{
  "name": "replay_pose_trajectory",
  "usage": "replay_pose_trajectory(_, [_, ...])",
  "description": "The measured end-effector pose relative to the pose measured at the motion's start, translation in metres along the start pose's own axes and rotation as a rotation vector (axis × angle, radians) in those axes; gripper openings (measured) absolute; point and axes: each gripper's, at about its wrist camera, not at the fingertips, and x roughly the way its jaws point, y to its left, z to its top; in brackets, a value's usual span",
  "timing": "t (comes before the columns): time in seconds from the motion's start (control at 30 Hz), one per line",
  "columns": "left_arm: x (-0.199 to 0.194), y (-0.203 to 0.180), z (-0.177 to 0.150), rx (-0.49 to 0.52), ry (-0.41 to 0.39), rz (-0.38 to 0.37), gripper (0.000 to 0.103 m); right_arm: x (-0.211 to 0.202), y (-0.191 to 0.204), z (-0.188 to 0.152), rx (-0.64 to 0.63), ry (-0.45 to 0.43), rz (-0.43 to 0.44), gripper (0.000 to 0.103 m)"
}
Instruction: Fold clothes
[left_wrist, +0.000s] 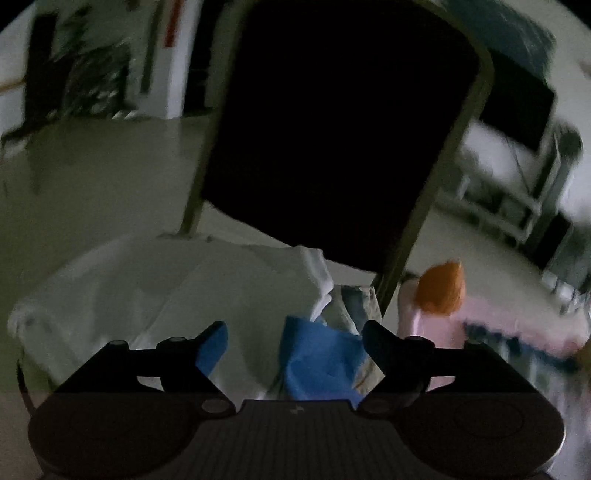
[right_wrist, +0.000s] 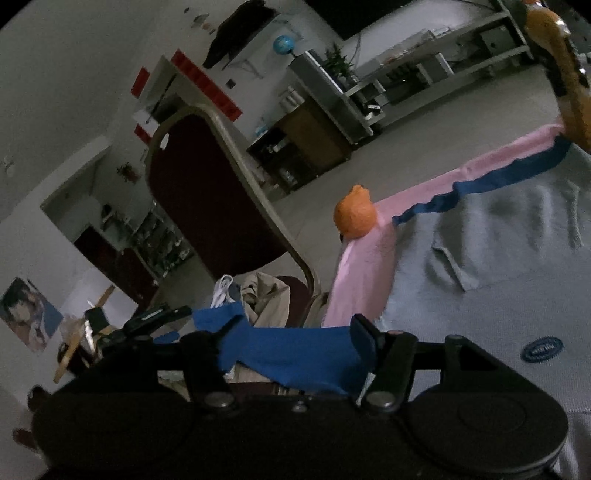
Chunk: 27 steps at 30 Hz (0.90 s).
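Note:
A blue garment (right_wrist: 291, 360) hangs stretched between the fingers of my right gripper (right_wrist: 288, 343), whose jaws stand wide apart; whether they pinch it I cannot tell. The same blue cloth (left_wrist: 319, 363) shows in the left wrist view, lying between the spread fingers of my left gripper (left_wrist: 295, 345), which is open above a white garment (left_wrist: 147, 295) on a pile of clothes. A beige garment (right_wrist: 266, 295) lies in that pile on the chair seat. A light blue-grey sweater (right_wrist: 498, 266) lies flat on the pink surface (right_wrist: 362, 280).
A dark red chair with a beige frame (right_wrist: 207, 192) stands behind the clothes pile; its back (left_wrist: 332, 129) fills the left wrist view. An orange knob (right_wrist: 354, 216) sits at the pink surface's corner. Shelves and cabinets (right_wrist: 332, 110) line the far wall.

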Motion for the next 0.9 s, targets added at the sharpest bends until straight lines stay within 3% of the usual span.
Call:
replay_pose_trajectory(0.13, [0.02,-0.022,0.001,0.188,0.039,0.037,0.059,0.001,-0.005,0.001,0.01,-0.01,-0.014,0.061])
replay_pose_trajectory(0.17, [0.026,-0.026,-0.001,0.231,0.053,0.045,0.048,0.003,-0.006,0.001,0.011,-0.008,-0.018,0.061])
replay_pose_trajectory(0.2, [0.032,-0.029,-0.003,0.266,0.072,0.046,0.025,0.005,-0.007,0.001,0.01,-0.004,-0.02,0.061])
replay_pose_trajectory(0.27, [0.034,-0.038,-0.008,0.33,0.093,0.062,0.003,0.01,-0.006,0.0,0.004,0.006,-0.027,0.061])
replay_pose_trajectory(0.33, [0.026,-0.046,-0.015,0.379,0.057,0.074,0.003,0.013,-0.006,-0.002,-0.007,0.016,-0.035,0.062])
replay_pose_trajectory(0.43, [-0.003,-0.048,-0.02,0.36,-0.073,0.043,0.003,0.015,-0.006,-0.003,-0.014,0.019,-0.04,0.063])
replay_pose_trajectory(0.53, [-0.041,-0.035,-0.03,0.234,-0.281,0.031,0.003,0.014,-0.008,-0.004,-0.007,0.018,-0.04,0.063])
replay_pose_trajectory(0.6, [-0.052,-0.018,-0.038,0.102,-0.363,0.052,0.003,0.014,-0.01,-0.004,0.0,0.02,-0.038,0.064])
replay_pose_trajectory(0.67, [-0.045,-0.004,-0.046,0.012,-0.379,0.094,0.003,0.016,-0.011,-0.006,0.005,0.025,-0.039,0.064])
replay_pose_trajectory(0.83, [0.003,0.012,-0.061,-0.062,-0.263,0.219,0.003,0.021,-0.01,-0.007,0.008,0.053,-0.037,0.064])
replay_pose_trajectory(0.9, [0.009,0.015,-0.06,-0.07,-0.227,0.252,0.008,0.02,-0.01,-0.006,0.011,0.054,-0.038,0.064])
